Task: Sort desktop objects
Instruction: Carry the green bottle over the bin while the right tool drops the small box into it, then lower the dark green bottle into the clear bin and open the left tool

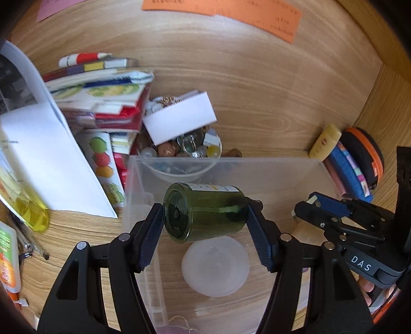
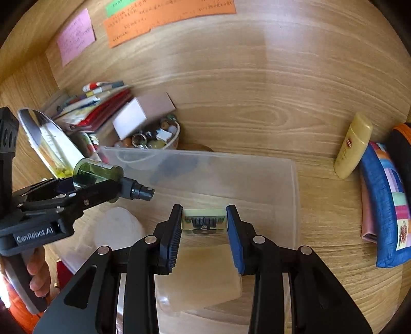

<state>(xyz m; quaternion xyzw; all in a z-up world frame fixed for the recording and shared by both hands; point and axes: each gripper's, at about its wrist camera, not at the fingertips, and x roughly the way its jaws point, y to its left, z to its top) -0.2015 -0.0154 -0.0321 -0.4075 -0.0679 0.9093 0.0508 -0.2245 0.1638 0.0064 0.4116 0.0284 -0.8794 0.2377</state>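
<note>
- Your left gripper (image 1: pixel 205 215) is clamped on a dark green spray bottle (image 1: pixel 205 212): see-through tinted plastic, cylinder shape, lying sideways between the pads, flat base toward the left pad, pale label strip on top, thin dip tube visible inside.
- From the right wrist view the same bottle (image 2: pixel 99 173) shows a black pump nozzle sticking out past the fingers, pointing right.
- Bottle hangs over the clear plastic bin (image 1: pixel 143 179), not touching its floor.
- Your right gripper (image 2: pixel 204 222) is clenched on a small clear block (image 2: pixel 204 221) w/ pale yellow-green top and a dark ribbed part inside; can't tell what it is. It's also above the bin, right of the bottle.
- Bin: frosted translucent walls, rectangular, rounded corners. Inside lie a round milky-white lid-like disc (image 1: pixel 215 266) and a pale translucent container (image 2: pixel 200 275) under the right gripper.
- Behind the bin: clear bowl (image 1: pixel 179 151) full of beads, rings and small trinkets, w/ a white cardboard box (image 1: pixel 179 120) leaning on it.
- Left of that: messy stack of glossy booklets (image 1: pixel 102 97) and a white sheet (image 1: pixel 51 159).
- Right side of desk: yellow squeeze tube (image 2: pixel 353 146) lying down, just beside a blue patchwork fabric pouch (image 2: pixel 385 205).
- Wood-grain desk (image 2: pixel 257 102); orange (image 2: pixel 167 18) and pink paper notes (image 2: pixel 75 34) at the far edge.
</note>
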